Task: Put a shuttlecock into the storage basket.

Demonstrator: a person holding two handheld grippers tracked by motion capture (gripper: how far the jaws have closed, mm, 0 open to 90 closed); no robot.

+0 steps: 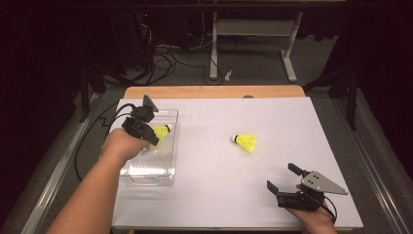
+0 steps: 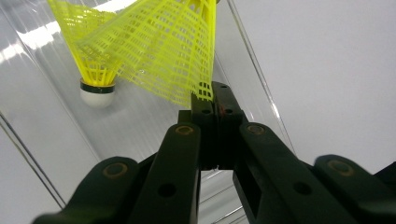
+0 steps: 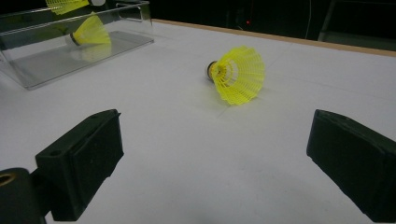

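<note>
Shuttlecock (image 1: 159, 130) skirt pinched in left hand-held gripper (image 1: 155, 141), over clear bin (image 1: 171, 161) | second shuttlecock (image 1: 245, 142) far-left of released right hand-held gripper (image 1: 281, 177), cork pointing left.

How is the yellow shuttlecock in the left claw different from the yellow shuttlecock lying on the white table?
The held shuttlecock is pinched by its skirt rim in the shut left claw over the clear box; the loose shuttlecock lies on its side on the table, touched by nothing. Both have a yellow mesh skirt.
</note>
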